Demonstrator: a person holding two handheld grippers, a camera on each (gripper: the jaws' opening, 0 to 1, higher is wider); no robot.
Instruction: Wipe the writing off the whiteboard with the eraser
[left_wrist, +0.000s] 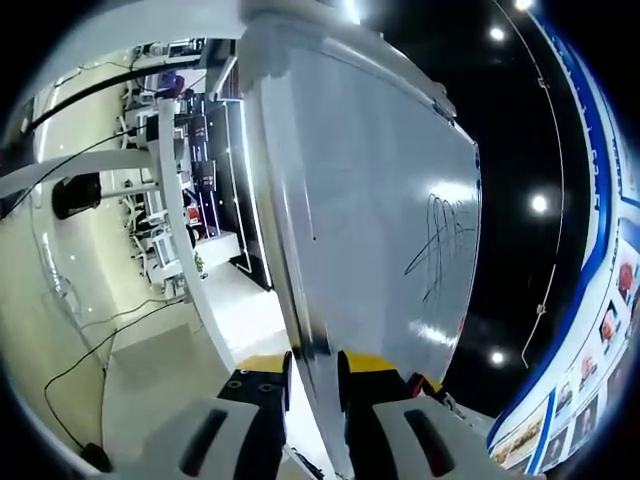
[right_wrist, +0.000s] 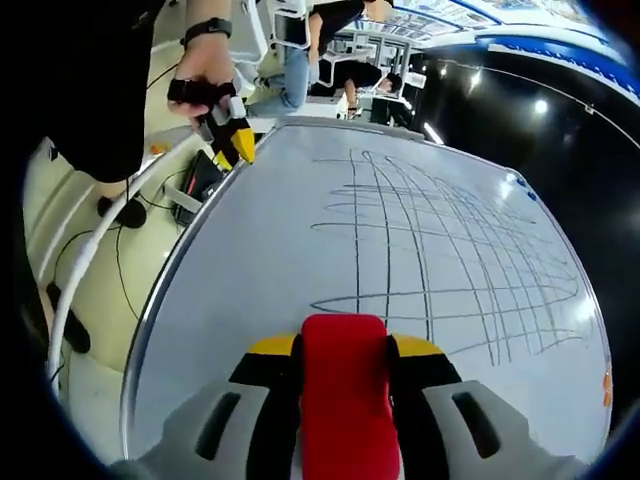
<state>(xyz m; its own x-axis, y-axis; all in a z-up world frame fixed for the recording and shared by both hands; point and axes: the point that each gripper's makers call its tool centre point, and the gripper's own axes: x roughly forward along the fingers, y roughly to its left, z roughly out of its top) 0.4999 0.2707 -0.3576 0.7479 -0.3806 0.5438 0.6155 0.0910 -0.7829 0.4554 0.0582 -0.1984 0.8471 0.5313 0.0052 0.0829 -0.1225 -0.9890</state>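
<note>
Black cables (left_wrist: 95, 345) on pale floor (left_wrist: 150, 390); desks, perhaps chairs (left_wrist: 150, 215), behind.

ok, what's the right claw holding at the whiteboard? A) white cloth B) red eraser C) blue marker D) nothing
B: in the right gripper view the right claw is shut on the red eraser, which sits between its yellow-tipped jaws in front of the whiteboard, where the scribbled lines remain unwiped.
</note>
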